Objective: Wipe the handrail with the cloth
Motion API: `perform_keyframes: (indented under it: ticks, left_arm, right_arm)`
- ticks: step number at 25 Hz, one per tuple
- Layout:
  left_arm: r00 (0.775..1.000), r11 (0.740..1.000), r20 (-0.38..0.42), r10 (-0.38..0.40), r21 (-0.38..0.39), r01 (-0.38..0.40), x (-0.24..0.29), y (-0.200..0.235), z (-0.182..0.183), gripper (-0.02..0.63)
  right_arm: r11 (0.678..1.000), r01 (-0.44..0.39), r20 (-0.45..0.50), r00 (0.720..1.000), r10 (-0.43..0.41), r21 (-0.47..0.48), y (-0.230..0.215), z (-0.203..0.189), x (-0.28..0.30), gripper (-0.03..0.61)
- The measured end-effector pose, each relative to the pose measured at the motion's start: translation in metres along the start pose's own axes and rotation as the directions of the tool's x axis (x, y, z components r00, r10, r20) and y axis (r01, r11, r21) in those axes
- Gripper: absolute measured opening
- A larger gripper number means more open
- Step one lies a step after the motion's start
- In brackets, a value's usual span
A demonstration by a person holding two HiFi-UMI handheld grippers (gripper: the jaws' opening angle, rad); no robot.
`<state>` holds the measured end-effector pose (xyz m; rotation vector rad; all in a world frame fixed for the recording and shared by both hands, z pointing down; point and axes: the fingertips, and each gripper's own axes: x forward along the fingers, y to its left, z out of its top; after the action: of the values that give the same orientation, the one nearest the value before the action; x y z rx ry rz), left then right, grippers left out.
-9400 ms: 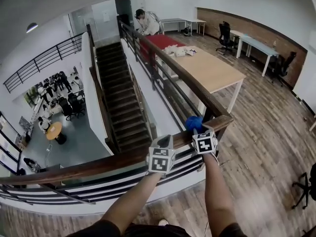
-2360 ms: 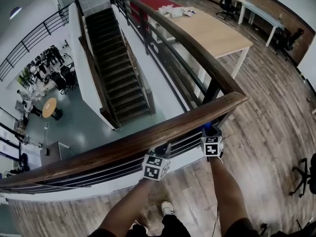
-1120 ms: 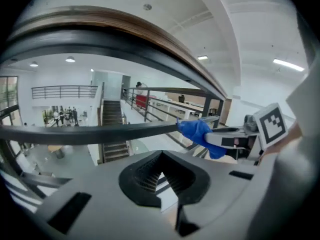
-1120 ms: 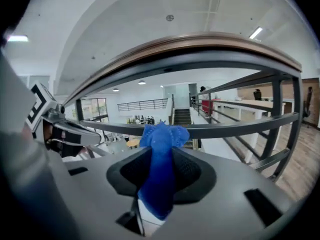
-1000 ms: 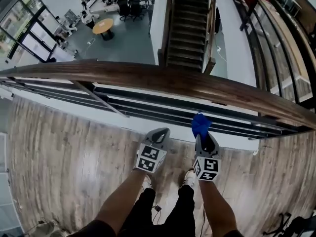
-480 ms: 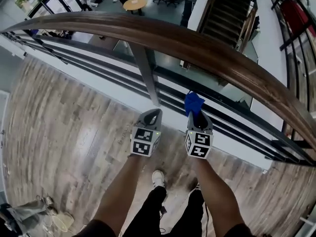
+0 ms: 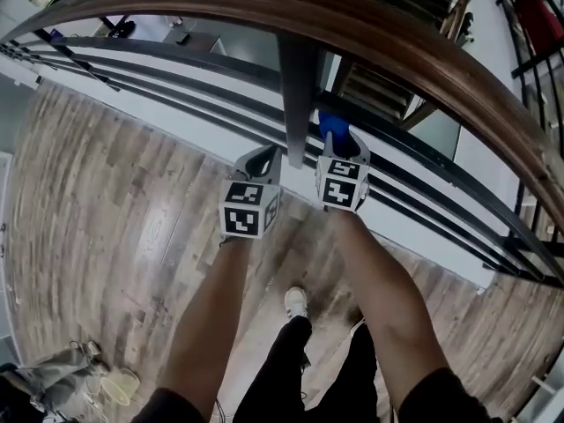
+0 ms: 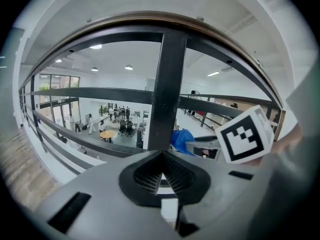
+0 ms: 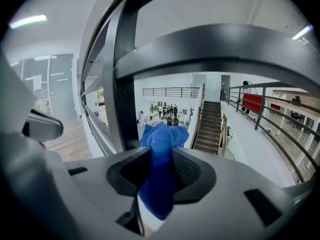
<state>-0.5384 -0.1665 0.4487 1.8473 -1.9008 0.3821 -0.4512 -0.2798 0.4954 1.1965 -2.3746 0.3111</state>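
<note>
A curved brown wooden handrail (image 7: 397, 38) overhangs a wood-plank floor (image 7: 106, 201). Below it, the right gripper (image 7: 342, 145) has its jaws clamped on a blue cloth (image 9: 162, 144). The left gripper (image 7: 263, 155) has its jaws together.

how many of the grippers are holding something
1. The right gripper is shut on the blue cloth. The left gripper is shut and empty.

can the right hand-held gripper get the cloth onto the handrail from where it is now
Probably yes. The right hand-held gripper, shut on the cloth, sits low beside the post, below the handrail. Nothing blocks the person's side of the railing, so lifting it up and over looks feasible.
</note>
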Motion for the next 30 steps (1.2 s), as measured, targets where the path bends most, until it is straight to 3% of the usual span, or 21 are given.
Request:
perform_keyframes:
  ticks: [5,10,16,30]
  left_arm:
    - [1.000,1.000,0.002,-0.020,0.005,0.020,-0.008,0.001,-0.002,-0.002]
    - [1.000,0.999,-0.018,-0.024,0.042,0.024,-0.011,0.003,-0.015,-0.002]
    - [0.999,0.999,-0.034,-0.013,0.052,0.015,-0.009,-0.010,-0.028,-0.002]
    - [0.990,0.995,-0.115,-0.079,0.045,0.085,0.010,-0.112,-0.050,-0.002]
  right_arm:
    - [0.997,0.027,-0.074,0.997,-0.032,-0.079,0.015,-0.010,0.022,0.127]
    - [0.991,0.044,-0.072,0.996,-0.053,-0.126,0.016,-0.014,0.025,0.127]
    - [0.993,0.022,-0.096,0.995,-0.033,-0.112,0.012,-0.016,0.024,0.127]
    - [0.994,0.097,-0.099,0.990,-0.102,-0.057,-0.093,-0.051,-0.039,0.127]
